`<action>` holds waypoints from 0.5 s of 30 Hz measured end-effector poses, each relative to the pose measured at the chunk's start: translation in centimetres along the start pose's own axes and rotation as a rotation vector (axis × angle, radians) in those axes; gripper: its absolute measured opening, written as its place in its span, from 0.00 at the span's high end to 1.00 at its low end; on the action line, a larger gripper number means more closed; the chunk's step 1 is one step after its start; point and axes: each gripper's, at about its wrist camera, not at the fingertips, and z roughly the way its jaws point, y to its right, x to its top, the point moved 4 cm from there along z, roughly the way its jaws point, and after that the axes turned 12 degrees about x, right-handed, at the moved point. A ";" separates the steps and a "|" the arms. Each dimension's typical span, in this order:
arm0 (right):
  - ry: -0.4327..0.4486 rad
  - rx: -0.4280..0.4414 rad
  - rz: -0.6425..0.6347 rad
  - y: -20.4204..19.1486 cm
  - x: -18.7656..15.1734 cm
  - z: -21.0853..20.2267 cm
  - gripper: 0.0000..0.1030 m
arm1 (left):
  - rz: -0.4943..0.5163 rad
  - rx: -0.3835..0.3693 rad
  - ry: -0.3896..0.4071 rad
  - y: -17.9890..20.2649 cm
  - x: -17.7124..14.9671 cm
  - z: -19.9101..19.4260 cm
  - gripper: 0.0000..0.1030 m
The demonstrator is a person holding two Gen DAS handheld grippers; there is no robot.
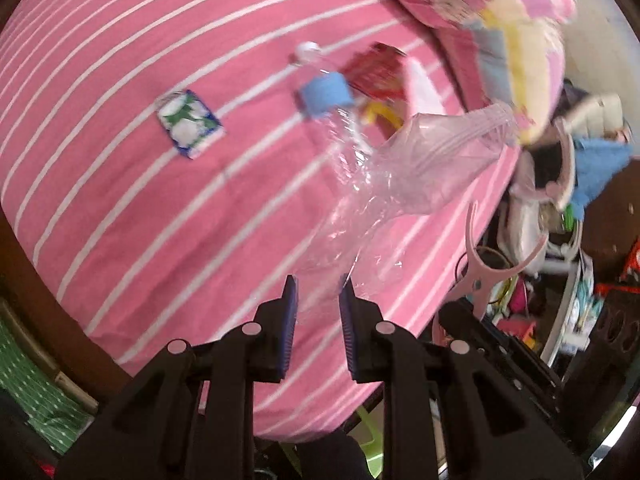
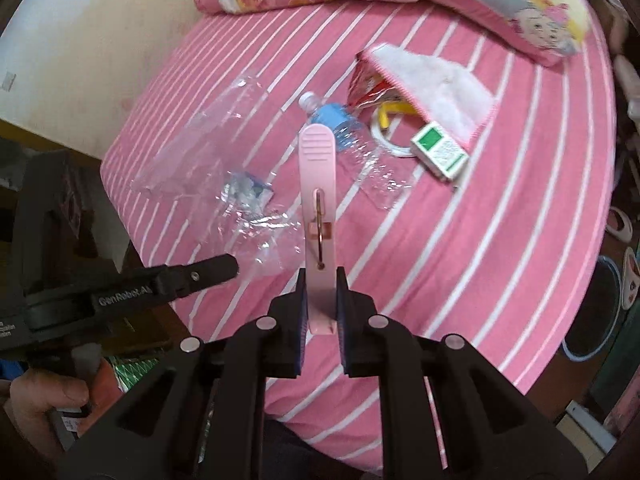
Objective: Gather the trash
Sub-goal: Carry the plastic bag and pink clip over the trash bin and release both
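Note:
My left gripper (image 1: 318, 286) is shut on a clear plastic bag (image 1: 400, 176) and holds it above the pink striped bed (image 1: 140, 200). The bag also shows in the right wrist view (image 2: 208, 152), with the left gripper's fingertips (image 2: 224, 268) at its edge. My right gripper (image 2: 322, 280) is shut on a pink clothes peg (image 2: 318, 184). The peg shows in the left wrist view (image 1: 480, 272). On the bed lie a crushed bottle with blue label (image 2: 348, 132), a red snack wrapper (image 2: 368, 88), a green-white box (image 2: 440, 148) and a small blue-green packet (image 1: 186, 124).
Patterned pillows (image 2: 520, 4) lie at the head of the bed. A white fluffy pouch (image 2: 436, 84) and a white tape ring (image 2: 384, 136) lie by the wrapper. Cluttered shelves (image 1: 560, 260) stand right of the bed. A blue-rimmed bin (image 2: 596, 312) stands on the floor.

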 end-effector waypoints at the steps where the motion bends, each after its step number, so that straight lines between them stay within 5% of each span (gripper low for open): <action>1: 0.017 0.000 0.007 0.3 -0.4 -1.1 0.87 | 0.022 -0.002 -0.002 0.8 -0.5 -0.3 0.81; 15: 0.185 -0.021 0.172 7.8 -5.1 -12.8 0.87 | 0.272 0.003 -0.017 14.2 -7.1 -0.7 0.81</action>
